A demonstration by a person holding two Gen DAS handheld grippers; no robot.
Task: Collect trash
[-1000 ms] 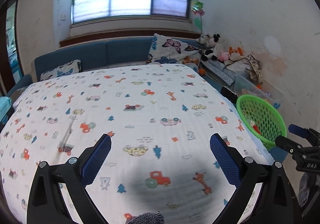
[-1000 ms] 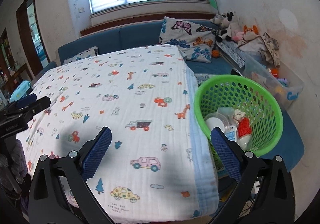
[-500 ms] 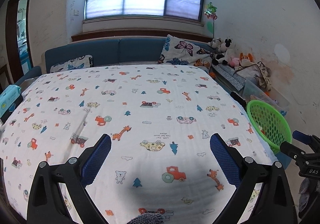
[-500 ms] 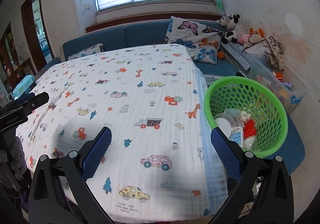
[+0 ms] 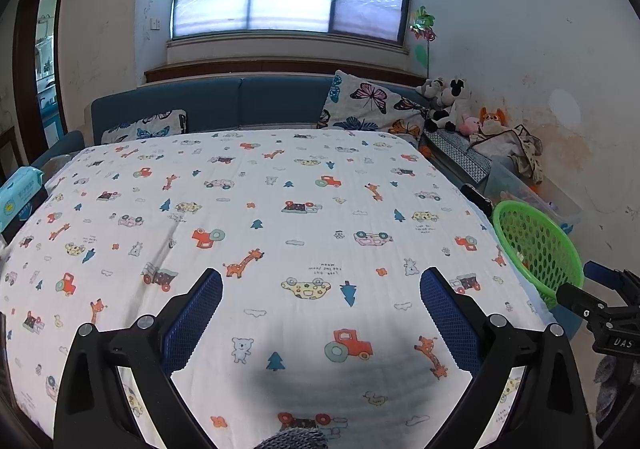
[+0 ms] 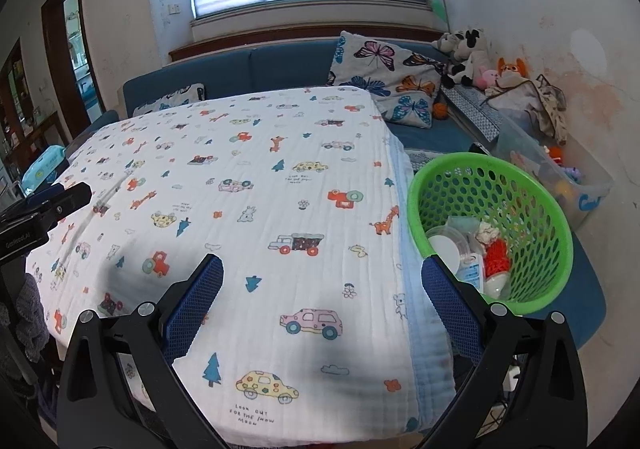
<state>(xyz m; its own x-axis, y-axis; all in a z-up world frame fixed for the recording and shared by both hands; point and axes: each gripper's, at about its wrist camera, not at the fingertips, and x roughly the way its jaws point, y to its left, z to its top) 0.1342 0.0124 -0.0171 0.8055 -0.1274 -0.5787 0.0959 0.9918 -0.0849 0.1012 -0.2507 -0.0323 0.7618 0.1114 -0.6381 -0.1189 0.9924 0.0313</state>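
Observation:
A green perforated basket (image 6: 496, 185) stands at the table's right side, holding a clear lidded cup (image 6: 444, 247), a crumpled paper (image 6: 486, 233), a red piece (image 6: 498, 253) and a white bottle (image 6: 472, 273). In the left wrist view the same basket (image 5: 532, 245) shows at the right edge. My left gripper (image 5: 320, 285) hangs open over the near part of the cartoon-print cloth (image 5: 280, 233), with nothing between its fingers. My right gripper (image 6: 322, 273) is open too, above the cloth's front right corner, its right finger (image 6: 448, 301) overlapping the basket's near rim.
A blue sofa (image 5: 248, 101) with butterfly pillows (image 5: 372, 105) runs behind the table. Stuffed toys (image 5: 452, 105) and a clear plastic bin (image 6: 560, 177) sit along the right wall. A pack of wipes (image 5: 20, 193) lies at the far left. The other gripper (image 5: 604, 309) shows at the right.
Both views have pulled back and tilted up, so more of the wall and window shows. Both grippers stayed open and empty. The basket's contents look unchanged.

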